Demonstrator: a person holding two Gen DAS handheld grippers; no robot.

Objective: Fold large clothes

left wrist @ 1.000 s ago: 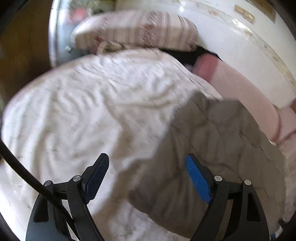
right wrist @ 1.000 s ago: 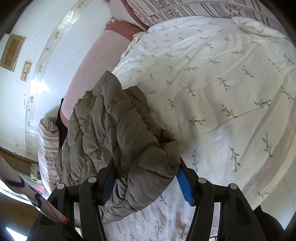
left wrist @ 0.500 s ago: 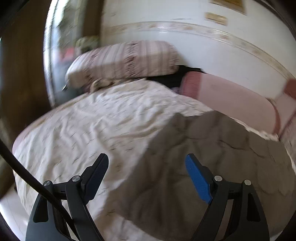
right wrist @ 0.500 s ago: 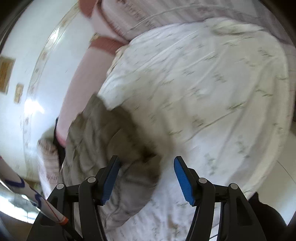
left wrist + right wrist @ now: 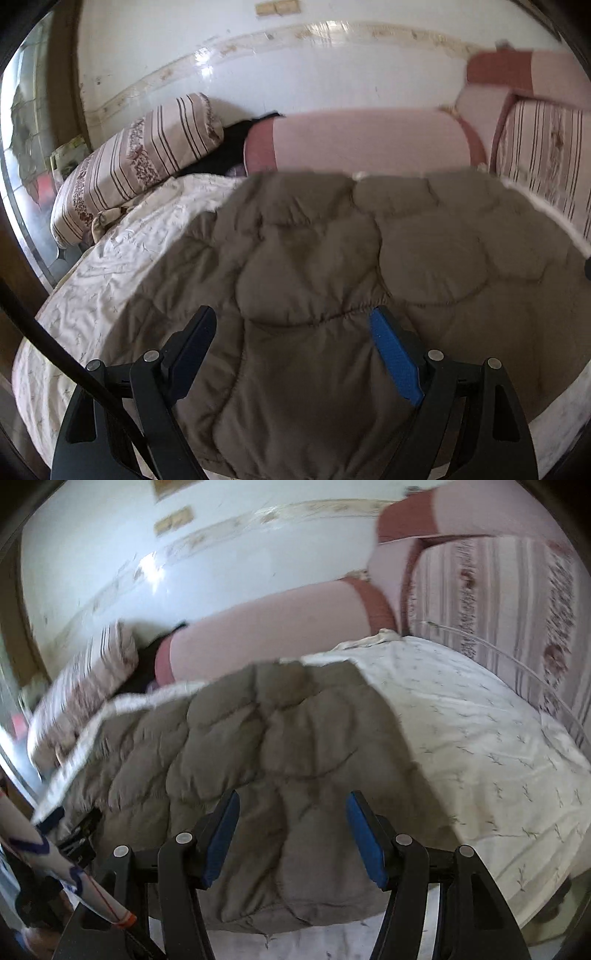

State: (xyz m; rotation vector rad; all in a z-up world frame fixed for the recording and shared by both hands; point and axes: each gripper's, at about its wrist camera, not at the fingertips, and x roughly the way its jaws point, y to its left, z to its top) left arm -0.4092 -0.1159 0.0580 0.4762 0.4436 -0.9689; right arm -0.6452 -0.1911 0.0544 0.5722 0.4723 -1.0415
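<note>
Quilted jacket flat on the bed

The brown jacket (image 5: 332, 258) lies spread on my white bedsheet (image 5: 480, 738); my left hand-held gripper (image 5: 291, 328) and right hand-held gripper (image 5: 291, 812) hover above it, both released, grasping nothing.

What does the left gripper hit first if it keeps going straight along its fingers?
Most likely the jacket: the left gripper is open and angled down at its quilted top, with nothing in between. How far off it is, the fisheye view does not tell.
</note>
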